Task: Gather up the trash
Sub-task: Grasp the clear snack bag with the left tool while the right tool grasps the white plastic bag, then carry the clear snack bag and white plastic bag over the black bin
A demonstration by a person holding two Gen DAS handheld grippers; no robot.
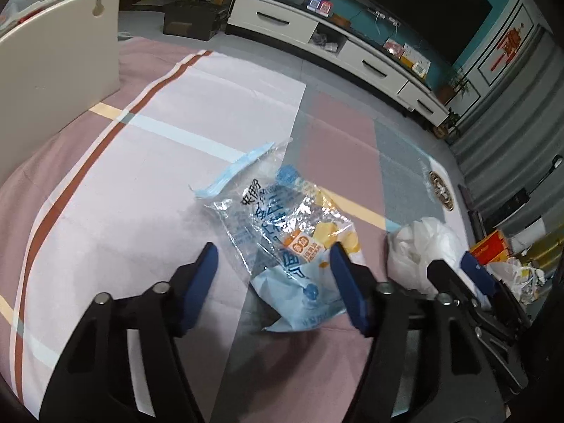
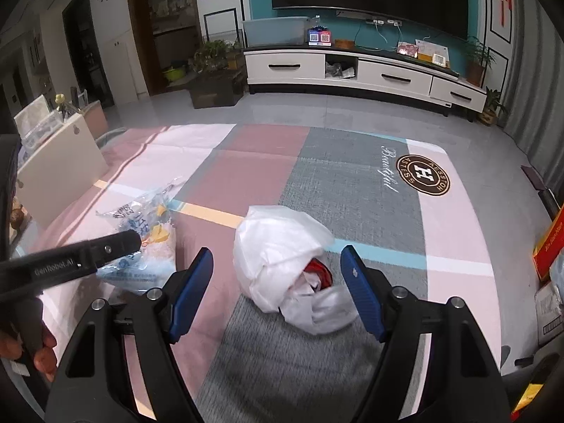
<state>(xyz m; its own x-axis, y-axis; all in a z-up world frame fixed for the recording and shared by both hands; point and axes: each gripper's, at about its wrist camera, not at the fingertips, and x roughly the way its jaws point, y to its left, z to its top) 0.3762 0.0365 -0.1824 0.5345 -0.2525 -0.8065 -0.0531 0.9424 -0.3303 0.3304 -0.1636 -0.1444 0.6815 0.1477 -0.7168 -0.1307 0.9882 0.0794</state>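
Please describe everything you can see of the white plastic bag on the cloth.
The white bag is thin, crumpled plastic, bunched into a loose mound on the patchwork cloth. Its mouth faces the camera and gapes; something red shows inside. It lies between the open fingers of the right gripper, which do not press it. The printed wrapper lies apart, to its left.

Dim indoor light, strong fisheye bending, dark vignetted corners.

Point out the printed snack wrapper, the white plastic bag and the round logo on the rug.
Printed snack wrapper (image 1: pixel 282 225), left wrist view, crinkled clear middle.
White plastic bag (image 2: pixel 278 243), right wrist view, bulging top.
Round logo (image 2: pixel 423 175), right wrist view, central letter.
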